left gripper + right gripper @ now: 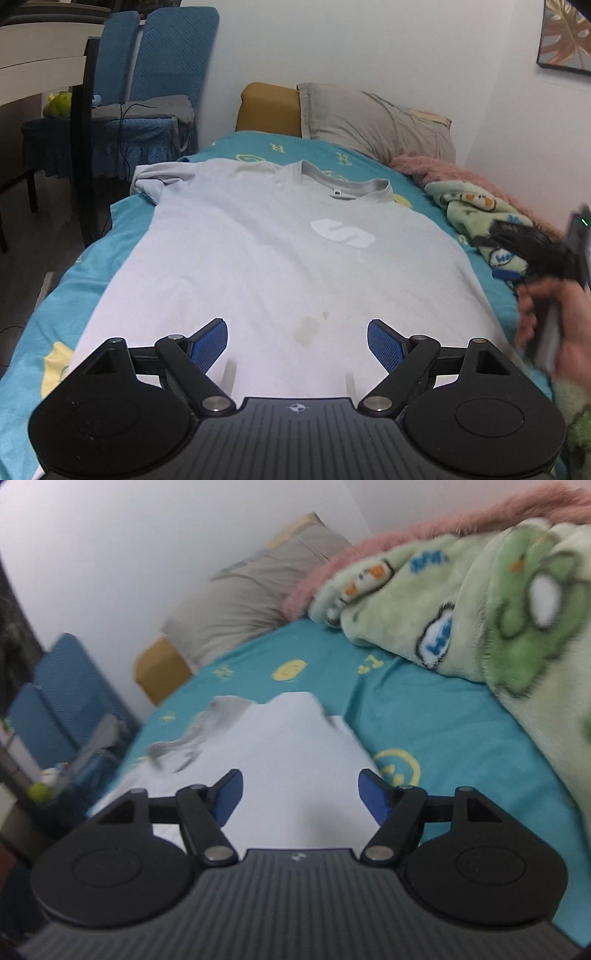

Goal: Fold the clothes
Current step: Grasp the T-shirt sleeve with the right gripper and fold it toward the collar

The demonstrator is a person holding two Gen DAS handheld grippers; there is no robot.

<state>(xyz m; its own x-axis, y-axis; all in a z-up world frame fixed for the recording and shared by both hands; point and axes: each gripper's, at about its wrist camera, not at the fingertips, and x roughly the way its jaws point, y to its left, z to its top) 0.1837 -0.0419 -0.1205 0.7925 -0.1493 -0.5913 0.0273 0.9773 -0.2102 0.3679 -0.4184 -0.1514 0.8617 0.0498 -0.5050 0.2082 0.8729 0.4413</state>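
Note:
A pale grey T-shirt [266,254] lies flat, front up, on the teal bed sheet [122,229], collar at the far end, with a white logo on the chest and a faint stain near the hem. My left gripper [297,341] is open and empty, hovering over the shirt's hem. My right gripper [301,794] is open and empty above the shirt's right shoulder and sleeve [295,731]. The right gripper, held in a hand, also shows in the left wrist view [546,254] at the shirt's right side, blurred.
A green cartoon blanket [480,602] and a pink fluffy throw [443,528] lie along the wall on the right. A grey pillow [373,118] and a mustard cushion [269,107] are at the bed's head. Blue-covered chairs [147,74] and a dark table leg [83,140] stand left of the bed.

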